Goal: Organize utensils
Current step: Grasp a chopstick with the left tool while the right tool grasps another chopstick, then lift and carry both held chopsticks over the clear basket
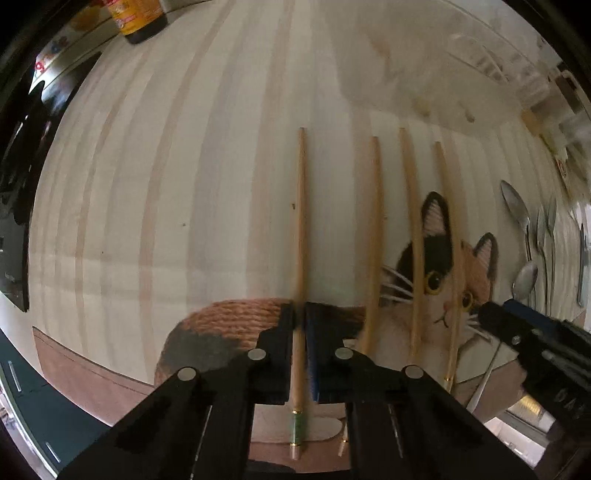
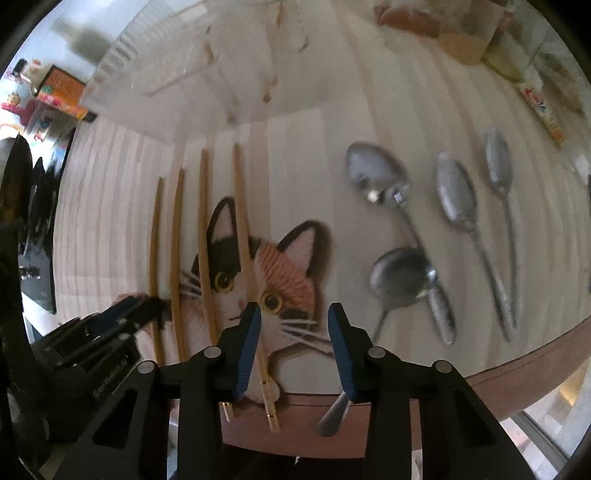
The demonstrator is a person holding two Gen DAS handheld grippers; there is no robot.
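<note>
My left gripper (image 1: 299, 314) is shut on a wooden chopstick (image 1: 301, 221) that lies along the cat-print mat (image 1: 221, 184), left of three other chopsticks (image 1: 373, 240). In the right wrist view these chopsticks (image 2: 205, 240) lie side by side over the cat's face, with my left gripper (image 2: 155, 306) at their left. My right gripper (image 2: 293, 314) is open and empty, just above the mat near its front edge. Several metal spoons (image 2: 454, 195) lie to its right, one (image 2: 400, 277) crossing another's handle.
A clear plastic container (image 2: 184, 66) lies at the far end of the chopsticks. A dark sauce bottle (image 1: 138, 18) stands at the far left. Packets and boxes (image 2: 543, 107) sit at the far right. The mat's brown front border (image 2: 406, 417) runs close below my right gripper.
</note>
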